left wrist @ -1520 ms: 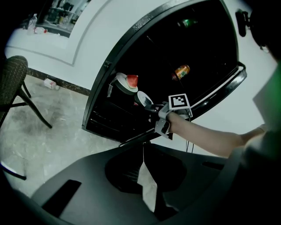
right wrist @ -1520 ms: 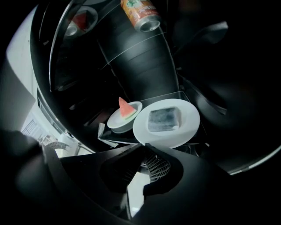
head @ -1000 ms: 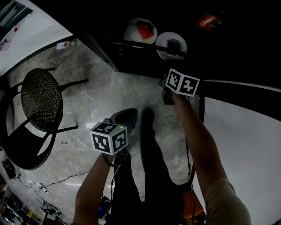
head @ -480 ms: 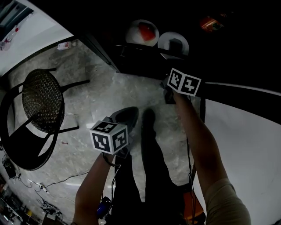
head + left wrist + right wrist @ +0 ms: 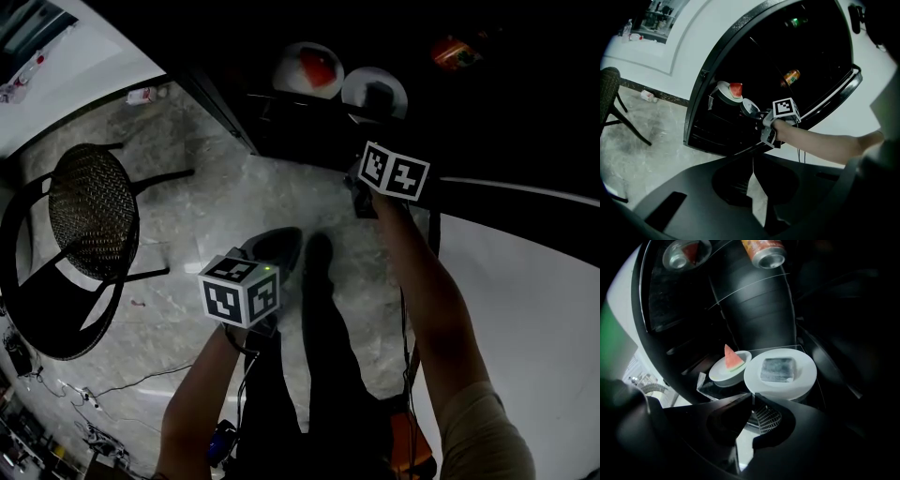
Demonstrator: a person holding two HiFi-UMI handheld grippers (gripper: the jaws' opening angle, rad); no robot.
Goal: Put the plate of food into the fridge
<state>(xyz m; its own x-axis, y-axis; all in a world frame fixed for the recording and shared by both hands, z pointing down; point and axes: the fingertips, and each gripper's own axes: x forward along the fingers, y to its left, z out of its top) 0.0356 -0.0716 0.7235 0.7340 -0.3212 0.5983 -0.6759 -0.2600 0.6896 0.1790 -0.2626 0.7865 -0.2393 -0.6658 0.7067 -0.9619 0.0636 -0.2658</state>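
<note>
While neither hand has shifted much in the past second, the plate of food (image 5: pixel 806 373) sits on a shelf (image 5: pixel 707 386) inside the open fridge (image 5: pixel 712 136), just beside a second plate (image 5: pixel 719 376) bearing a watermelon slice (image 5: pixel 732 359) — clear of the right gripper (image 5: pixel 751 399), whose fingers (image 5: pixel 726 418) are pressed together on nothing just short of its rim. The left gripper (image 5: pixel 753 159) hangs back over the floor (image 5: pixel 234 206), fingers likewise closed and empty — the delivery looks made, only the withdrawal remaining
</note>
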